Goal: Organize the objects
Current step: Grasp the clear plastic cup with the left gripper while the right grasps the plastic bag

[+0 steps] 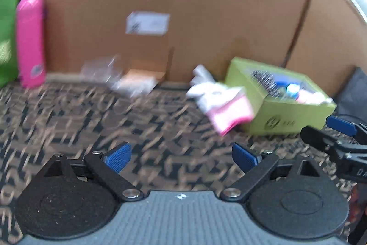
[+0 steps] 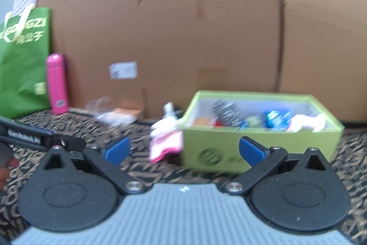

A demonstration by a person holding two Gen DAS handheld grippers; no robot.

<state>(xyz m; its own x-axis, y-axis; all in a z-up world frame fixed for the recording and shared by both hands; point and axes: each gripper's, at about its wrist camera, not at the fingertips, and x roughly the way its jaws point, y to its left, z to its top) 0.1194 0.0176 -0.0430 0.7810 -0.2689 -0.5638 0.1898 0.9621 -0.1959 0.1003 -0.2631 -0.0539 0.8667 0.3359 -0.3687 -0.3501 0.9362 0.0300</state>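
Observation:
A lime-green open box stands on the patterned carpet and holds several items, among them a bristly roller and a blue object. A white and pink glove lies against the box's left side. My left gripper is open over bare carpet, with nothing between its blue pads. My right gripper is open too, in front of the box and glove, empty. The right gripper's fingers show at the right edge of the left wrist view.
A large cardboard sheet walls off the back. A pink bottle and a green bag stand at the left. Clear plastic wrapping lies by the cardboard. The left gripper's arm crosses at the left.

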